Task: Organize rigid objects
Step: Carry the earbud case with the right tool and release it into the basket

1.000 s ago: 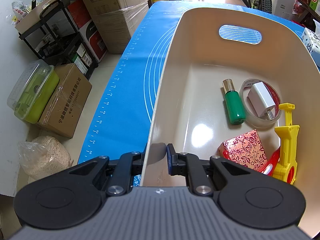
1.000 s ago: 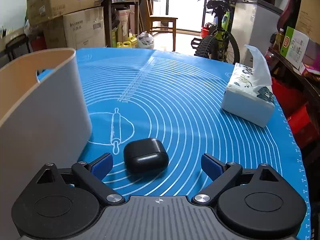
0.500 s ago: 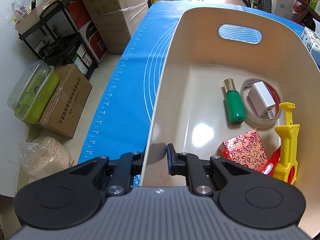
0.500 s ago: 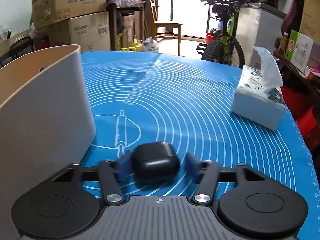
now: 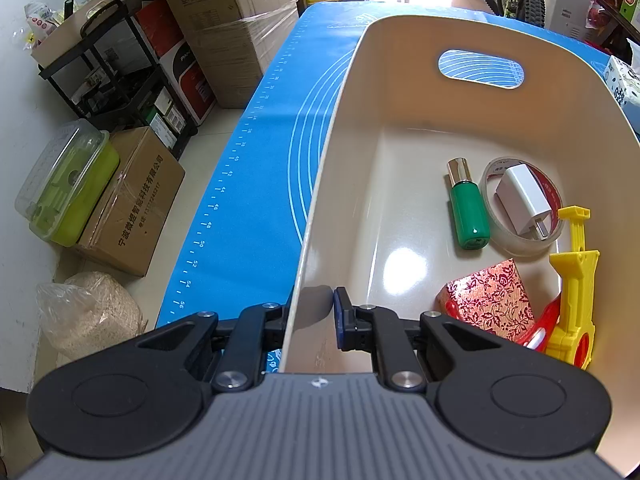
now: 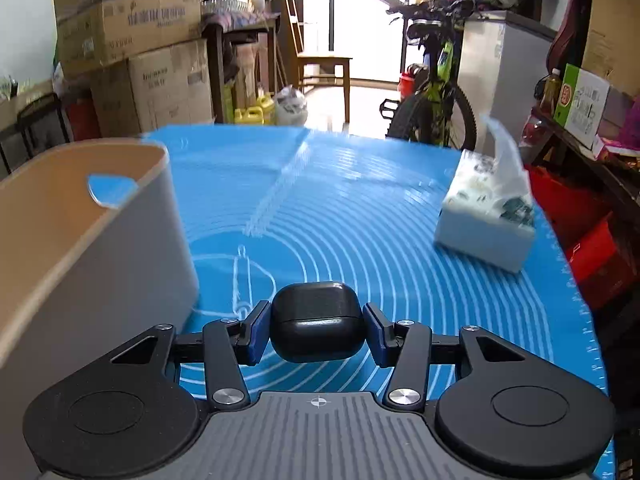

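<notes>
The right tool (image 6: 317, 330) clamps the small, glossy black plastic earbud case (image 6: 317, 322) across its rounded sides: light, stiff, probably slippery.

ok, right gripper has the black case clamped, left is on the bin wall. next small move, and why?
Probably carry the black case left over the bin rim, then release. The right gripper pinches it on both sides above the mat; the left gripper steadies the bin wall, and bare floor shows beside the green bottle.
</notes>
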Available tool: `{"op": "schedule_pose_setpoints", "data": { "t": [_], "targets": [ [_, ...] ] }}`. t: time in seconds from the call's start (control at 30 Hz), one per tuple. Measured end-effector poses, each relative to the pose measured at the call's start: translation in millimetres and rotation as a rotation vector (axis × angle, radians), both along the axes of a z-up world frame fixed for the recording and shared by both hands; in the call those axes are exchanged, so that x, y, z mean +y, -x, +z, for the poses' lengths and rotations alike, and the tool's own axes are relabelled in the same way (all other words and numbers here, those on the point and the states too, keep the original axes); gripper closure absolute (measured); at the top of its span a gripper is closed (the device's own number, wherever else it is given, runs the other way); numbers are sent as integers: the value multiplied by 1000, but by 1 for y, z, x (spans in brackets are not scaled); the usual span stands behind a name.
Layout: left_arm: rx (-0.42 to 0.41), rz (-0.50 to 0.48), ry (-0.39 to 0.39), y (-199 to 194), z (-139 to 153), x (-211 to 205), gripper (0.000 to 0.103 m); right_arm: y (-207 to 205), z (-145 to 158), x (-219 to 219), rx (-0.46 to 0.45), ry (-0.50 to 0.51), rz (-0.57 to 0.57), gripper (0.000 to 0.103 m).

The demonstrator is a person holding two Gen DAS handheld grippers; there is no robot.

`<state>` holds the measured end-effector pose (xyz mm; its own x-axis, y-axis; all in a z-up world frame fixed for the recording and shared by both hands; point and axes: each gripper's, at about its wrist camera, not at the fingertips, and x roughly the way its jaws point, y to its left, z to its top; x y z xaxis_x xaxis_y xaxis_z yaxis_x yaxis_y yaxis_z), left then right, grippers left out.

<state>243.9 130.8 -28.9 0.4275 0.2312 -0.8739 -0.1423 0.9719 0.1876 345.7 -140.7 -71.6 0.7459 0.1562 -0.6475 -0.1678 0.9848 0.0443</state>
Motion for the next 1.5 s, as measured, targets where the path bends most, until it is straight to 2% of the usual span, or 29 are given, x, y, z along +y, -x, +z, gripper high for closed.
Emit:
{"op": "schedule_pose_setpoints", "data": {
  "t": [0.33,0.53,0.8,1.13,1.23,1.37,1.43,1.5],
  "targets": [
    [-2,8,-2,1,0,-1,86,35,67,8,-112,-108,22,49],
    [-2,8,-4,1,1,-1,85,52,89,34,-160,-173,95,49],
    [-3,8,-4,1,1,-2,85,67,79,86,-84,-135,241,49],
    [-2,9,-4,1,1,-2,86,79,50,128,47,-50,335,49],
    [-3,8,-4,1,1,-2,86,85,47,137,37,24,358,49],
    [-4,12,-3,0,2,-1,85,84,52,134,49,-7,355,49],
    [-5,14,-2,-1,2,-2,85,84,56,131,50,-27,352,41],
    [-6,19,2,0,2,-1,85,86,61,127,39,-34,343,37]
  ]
}}
